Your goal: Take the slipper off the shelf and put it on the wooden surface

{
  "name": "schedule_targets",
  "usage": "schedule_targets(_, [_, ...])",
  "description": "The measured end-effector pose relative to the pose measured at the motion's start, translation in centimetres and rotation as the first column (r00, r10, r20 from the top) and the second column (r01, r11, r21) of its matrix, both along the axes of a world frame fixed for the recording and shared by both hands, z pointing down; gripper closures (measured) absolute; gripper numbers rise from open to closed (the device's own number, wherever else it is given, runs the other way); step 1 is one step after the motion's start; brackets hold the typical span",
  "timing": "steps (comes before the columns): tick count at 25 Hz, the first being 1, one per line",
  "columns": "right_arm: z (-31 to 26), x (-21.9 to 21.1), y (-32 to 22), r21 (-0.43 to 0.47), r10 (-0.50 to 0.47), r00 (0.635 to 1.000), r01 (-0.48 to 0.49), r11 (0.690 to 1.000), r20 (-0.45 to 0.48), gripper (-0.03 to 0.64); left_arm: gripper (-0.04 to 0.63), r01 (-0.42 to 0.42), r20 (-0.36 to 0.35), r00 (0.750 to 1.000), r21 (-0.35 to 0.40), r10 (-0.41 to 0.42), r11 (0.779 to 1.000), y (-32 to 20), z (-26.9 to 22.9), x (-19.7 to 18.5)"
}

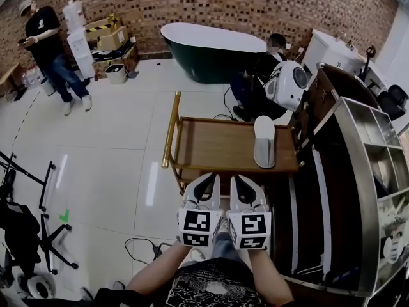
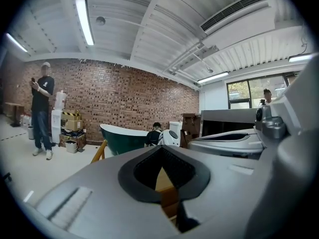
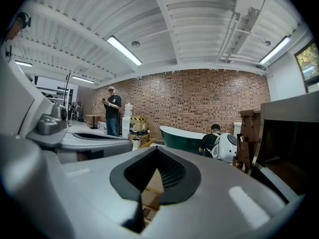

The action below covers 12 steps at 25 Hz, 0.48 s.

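The pale grey left gripper (image 1: pixel 206 187) (image 2: pixel 162 149) had its jaws together with nothing between them, and the matching right gripper (image 1: pixel 246 185) (image 3: pixel 156 150) was likewise closed and empty. Each gripper's own view showed only a sliver of brown wood through the dark hollow between its ribbed black pads (image 2: pixel 175 164). In the head view the two were held side by side, almost touching, each with its black-and-white marker cube (image 1: pixel 200 227) close to the person's forearms. They pointed at the near edge of the rectangular brown wooden surface (image 1: pixel 217 147), the top of a trolley with a brass-coloured rail (image 1: pixel 170 130) along its left side. On that top, near its right edge and well apart from both grippers, lay a long white object that looked to be the slipper (image 1: pixel 264 141), though its shape was hard to make out from above. Just right of the trolley stood the tall dark shelf (image 1: pixel 363 165) with metal-edged compartments. Beyond the trolley a seated person (image 1: pixel 259 75) was bent beside a round white appliance (image 1: pixel 287 84), with a dark green bathtub (image 1: pixel 211 50) against the red brick wall (image 1: pixel 211 2). Far left, a standing person (image 1: pixel 51 50) stood on the pale tiled floor (image 1: pixel 121 139).
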State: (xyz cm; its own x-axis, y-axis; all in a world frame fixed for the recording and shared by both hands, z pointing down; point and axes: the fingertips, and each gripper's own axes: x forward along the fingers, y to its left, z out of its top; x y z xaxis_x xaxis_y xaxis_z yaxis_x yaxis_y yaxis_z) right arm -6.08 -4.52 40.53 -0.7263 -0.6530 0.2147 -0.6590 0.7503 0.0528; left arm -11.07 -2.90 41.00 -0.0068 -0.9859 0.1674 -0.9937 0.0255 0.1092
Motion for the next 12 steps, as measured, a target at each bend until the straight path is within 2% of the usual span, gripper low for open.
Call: schedule_targets(12, [-0.3, 0.0, 1.5, 0.014, 0.009, 1.0, -0.009, 1.0, 0.001, 0.617, 0.591, -0.012, -0.001, 1.0, 0.009, 0.012, 1.0, 1.5, -0.1, 0.0])
